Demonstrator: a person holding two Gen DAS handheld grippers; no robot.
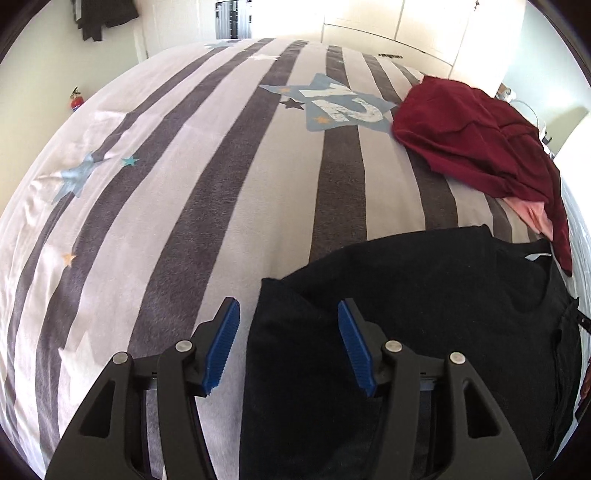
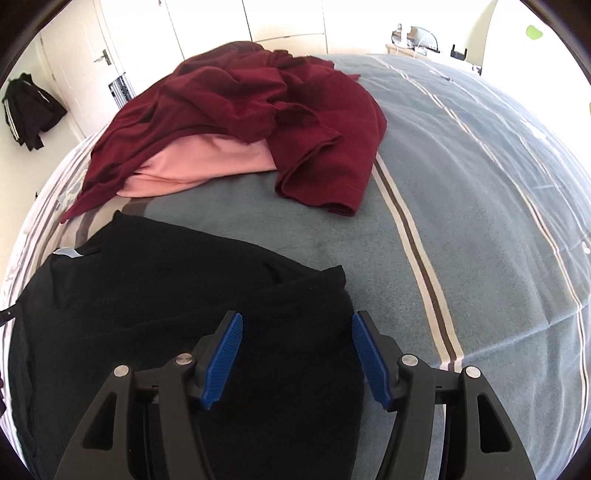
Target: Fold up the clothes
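A black garment (image 1: 406, 314) lies spread on the bed, its neck label toward the far side. My left gripper (image 1: 288, 306) hovers open over the garment's left edge, where a sleeve is folded in; its blue pads (image 1: 221, 347) hold nothing. The same black garment (image 2: 166, 314) fills the lower left of the right wrist view. My right gripper (image 2: 295, 317) stands open above its right edge and folded sleeve, pads apart and not pressing on the cloth. A dark red garment (image 2: 240, 110) lies crumpled farther back over a pink one (image 2: 207, 158).
The bed carries a grey-and-white striped cover (image 1: 221, 184) with stars, and a blue-grey blanket (image 2: 480, 221) on the right side. The red garment (image 1: 480, 147) lies at the bed's far right. A dark jacket (image 2: 29, 107) hangs on the wall. White wardrobe doors (image 2: 207, 26) stand behind.
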